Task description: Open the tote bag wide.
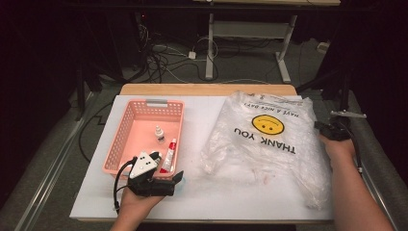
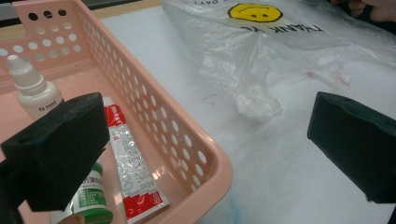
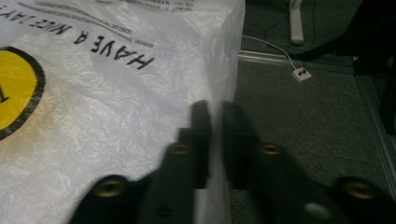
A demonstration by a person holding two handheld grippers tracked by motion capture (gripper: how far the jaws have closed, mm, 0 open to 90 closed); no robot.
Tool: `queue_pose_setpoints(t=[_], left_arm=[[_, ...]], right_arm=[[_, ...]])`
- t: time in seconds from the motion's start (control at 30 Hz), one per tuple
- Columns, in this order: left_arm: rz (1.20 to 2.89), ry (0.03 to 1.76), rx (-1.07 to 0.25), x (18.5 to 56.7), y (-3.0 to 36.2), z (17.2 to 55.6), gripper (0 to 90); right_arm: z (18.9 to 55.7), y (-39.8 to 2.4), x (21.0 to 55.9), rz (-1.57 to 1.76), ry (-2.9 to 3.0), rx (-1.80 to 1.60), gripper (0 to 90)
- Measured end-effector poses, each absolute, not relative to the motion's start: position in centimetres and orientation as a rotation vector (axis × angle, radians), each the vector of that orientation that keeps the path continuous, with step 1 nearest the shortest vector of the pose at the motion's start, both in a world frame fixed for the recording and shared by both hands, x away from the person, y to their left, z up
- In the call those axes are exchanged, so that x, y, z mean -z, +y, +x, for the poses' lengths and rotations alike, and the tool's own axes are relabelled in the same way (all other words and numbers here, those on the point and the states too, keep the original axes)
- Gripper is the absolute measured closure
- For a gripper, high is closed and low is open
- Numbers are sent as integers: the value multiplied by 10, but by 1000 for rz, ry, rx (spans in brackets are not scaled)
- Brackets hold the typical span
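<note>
The right gripper (image 3: 215,140) was clamped on the plastic bag (image 3: 116,107) edge between its jaws; pulling gently seemed wise.

The table (image 1: 144,197) had a white top with a strip of bare wood along its far edge (image 1: 207,89). Beyond it lay grey carpet (image 1: 250,67), strewn with tangled dark cables (image 1: 159,60) and a white power strip (image 3: 301,74). A second desk stood farther back on a white metal frame (image 1: 250,33). The surroundings were dark, with black drapes (image 1: 38,72) at the sides.
</note>
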State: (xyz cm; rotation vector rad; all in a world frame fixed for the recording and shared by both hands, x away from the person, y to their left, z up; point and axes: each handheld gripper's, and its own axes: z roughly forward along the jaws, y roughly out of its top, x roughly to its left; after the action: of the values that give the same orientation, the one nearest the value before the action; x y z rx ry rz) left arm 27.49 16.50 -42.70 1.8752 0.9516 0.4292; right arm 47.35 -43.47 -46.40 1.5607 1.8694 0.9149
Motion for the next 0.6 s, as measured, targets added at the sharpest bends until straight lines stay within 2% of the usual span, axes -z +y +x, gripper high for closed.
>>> queue_pose_setpoints(t=[0.07, 0.13, 0.23, 0.33, 0.37, 0.4, 0.57, 0.6], left_arm=[[1872, 941, -423, 427, 164, 275, 0], [1865, 932, -419, 426, 163, 275, 0], [1853, 920, -415, 425, 162, 274, 0], [1854, 908, -420, 425, 163, 271, 0], [1856, 907, -416, 425, 163, 270, 0], [1856, 906, -415, 425, 164, 270, 0], [1864, 894, -400, 426, 161, 270, 0], [1861, 889, -396, 425, 160, 270, 0]], right_arm=[[461, -438, 459, 1532, 1861, -934, 633], [435, -440, 448, 1508, 1859, -974, 541], [414, -439, 442, 1480, 1866, -992, 512], [369, -432, 435, 1432, 1893, -1019, 480], [338, -425, 435, 1430, 1893, -1063, 457], [338, -425, 435, 1430, 1893, -1063, 457], [258, -391, 434, 1400, 1917, -1152, 411], [258, -391, 434, 1400, 1917, -1152, 411]])
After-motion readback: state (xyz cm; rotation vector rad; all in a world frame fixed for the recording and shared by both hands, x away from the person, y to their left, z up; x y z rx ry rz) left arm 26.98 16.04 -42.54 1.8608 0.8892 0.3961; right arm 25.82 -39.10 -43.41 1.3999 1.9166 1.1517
